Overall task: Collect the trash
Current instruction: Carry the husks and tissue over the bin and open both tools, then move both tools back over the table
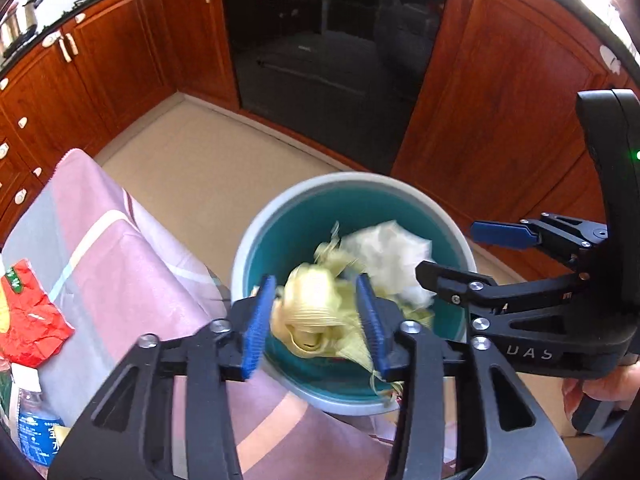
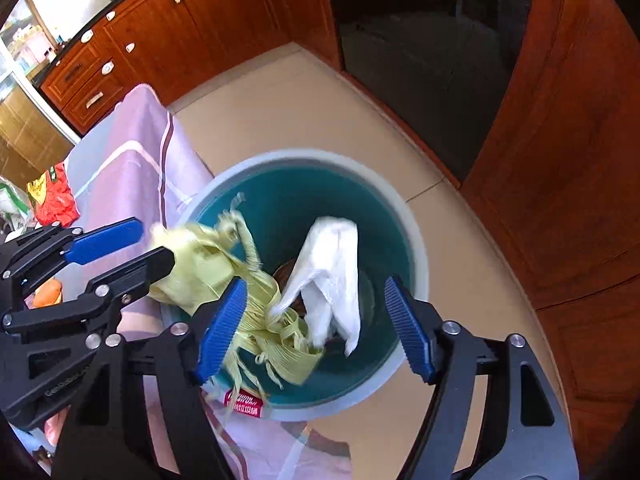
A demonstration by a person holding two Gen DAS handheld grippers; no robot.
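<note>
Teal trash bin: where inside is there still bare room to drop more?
Inside the teal trash bin, bare wall shows along the far side, beyond the white crumpled plastic bag. The near-left is crowded with yellow-green corn husks, between the left gripper's pads.

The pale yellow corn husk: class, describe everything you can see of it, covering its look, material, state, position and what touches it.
The corn husk is a pale yellow-green bundle of ribbed, fibrous leaves, curled and frayed, with loose strips trailing down. It looks motion-blurred. It hangs over the open mouth of the teal bin, above a crumpled white bag inside. The left gripper has its blue fingers on either side of it, apparently pinching it. The right gripper is open, one finger beside the trailing strips.
</note>
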